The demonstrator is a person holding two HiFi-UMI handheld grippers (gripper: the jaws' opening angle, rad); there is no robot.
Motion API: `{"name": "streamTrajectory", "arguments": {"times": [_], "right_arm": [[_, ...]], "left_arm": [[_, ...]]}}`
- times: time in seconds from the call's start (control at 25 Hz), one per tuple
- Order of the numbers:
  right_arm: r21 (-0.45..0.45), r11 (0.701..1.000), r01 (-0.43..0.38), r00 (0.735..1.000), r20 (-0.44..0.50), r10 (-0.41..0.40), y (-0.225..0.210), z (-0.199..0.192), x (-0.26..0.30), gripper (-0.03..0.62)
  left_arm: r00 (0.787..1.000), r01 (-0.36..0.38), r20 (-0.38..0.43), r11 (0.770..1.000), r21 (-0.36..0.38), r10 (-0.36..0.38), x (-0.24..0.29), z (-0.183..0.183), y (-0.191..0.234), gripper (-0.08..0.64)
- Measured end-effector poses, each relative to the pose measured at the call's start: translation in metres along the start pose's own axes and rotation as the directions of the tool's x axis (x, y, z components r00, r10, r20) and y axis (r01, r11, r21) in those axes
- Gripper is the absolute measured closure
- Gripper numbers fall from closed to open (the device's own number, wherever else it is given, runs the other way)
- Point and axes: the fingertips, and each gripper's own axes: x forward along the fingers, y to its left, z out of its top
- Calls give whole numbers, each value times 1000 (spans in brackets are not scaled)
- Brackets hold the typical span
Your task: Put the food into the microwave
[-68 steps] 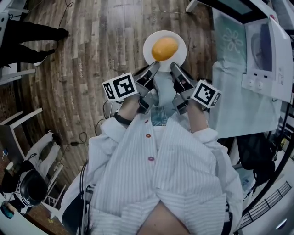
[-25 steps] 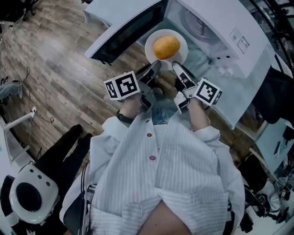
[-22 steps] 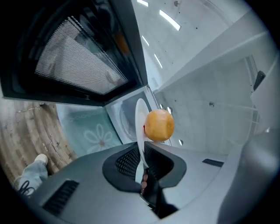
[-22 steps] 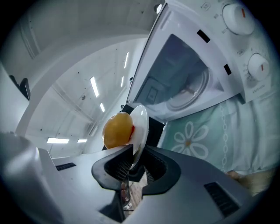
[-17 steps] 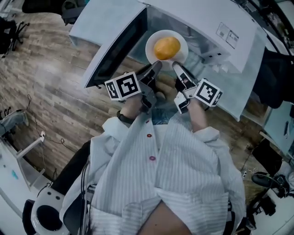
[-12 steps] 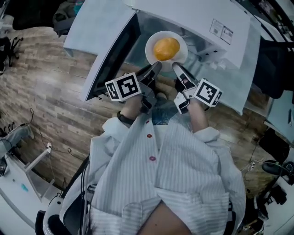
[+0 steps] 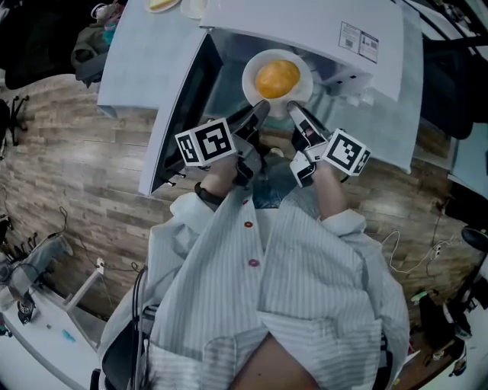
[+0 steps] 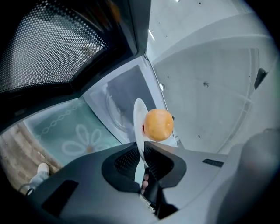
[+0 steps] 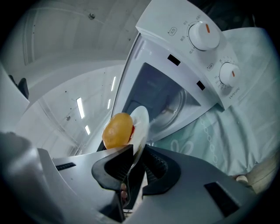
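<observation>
Item: food, round and orange, loose on plate, held at the mouth of the open microwave, not yet set inside. Left tool and right tool: each nipped nearly closed on the plate's near rim. Risks: any tilt may roll the food off; the thin rim may slip; the plate may strike the door or frame.

Plate, food on it, at the microwave mouth; door open to the microwave's left. Left hand-held gripper and right hand-held gripper before it, on the plate's near rim.
</observation>
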Motion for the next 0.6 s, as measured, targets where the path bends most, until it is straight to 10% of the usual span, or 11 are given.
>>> {"name": "streamTrajectory", "arguments": {"times": [0.6], "right_arm": [[51, 994, 98, 992, 75, -102, -23, -2, -10, 517]], "left_arm": [[998, 19, -63, 1000, 8, -19, 13, -6, 7, 528]]}}
